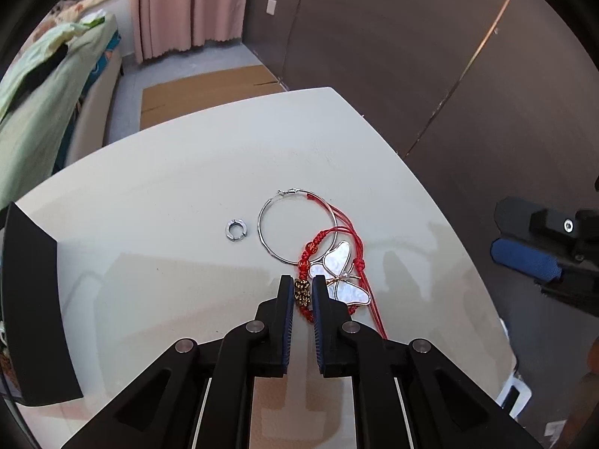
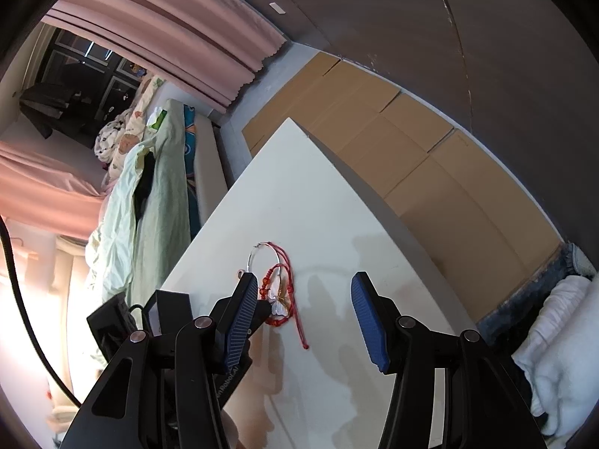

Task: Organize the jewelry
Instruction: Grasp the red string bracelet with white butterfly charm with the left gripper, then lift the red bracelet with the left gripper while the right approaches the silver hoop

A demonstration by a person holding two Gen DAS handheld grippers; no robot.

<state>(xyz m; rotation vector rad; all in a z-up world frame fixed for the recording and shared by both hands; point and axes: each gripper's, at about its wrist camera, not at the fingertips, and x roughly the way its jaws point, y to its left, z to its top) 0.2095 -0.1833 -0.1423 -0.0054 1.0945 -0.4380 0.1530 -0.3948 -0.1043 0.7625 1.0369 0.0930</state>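
Note:
On the white table [image 1: 168, 194] lies a heap of jewelry: a large silver hoop [image 1: 295, 226], a red cord bracelet [image 1: 310, 252] with a gold charm [image 1: 302, 292], and a white butterfly piece [image 1: 338, 273]. A small silver ring [image 1: 234, 230] lies apart to the left. My left gripper [image 1: 302, 284] has its jaws nearly closed around the gold charm of the bracelet, low at the table. My right gripper [image 2: 305, 284] is open and empty, held above the table's near right part; the heap [image 2: 279, 284] sits by its left finger [image 2: 243, 314]. The right gripper also shows in the left wrist view [image 1: 539, 254].
A black box [image 1: 33, 310] stands at the table's left edge, also in the right wrist view [image 2: 168, 310]. Cardboard sheets [image 2: 411, 164] lie on the floor beyond the table. A bed with green bedding [image 1: 41, 104] is at the left, and white cloth [image 2: 561, 344] at the right.

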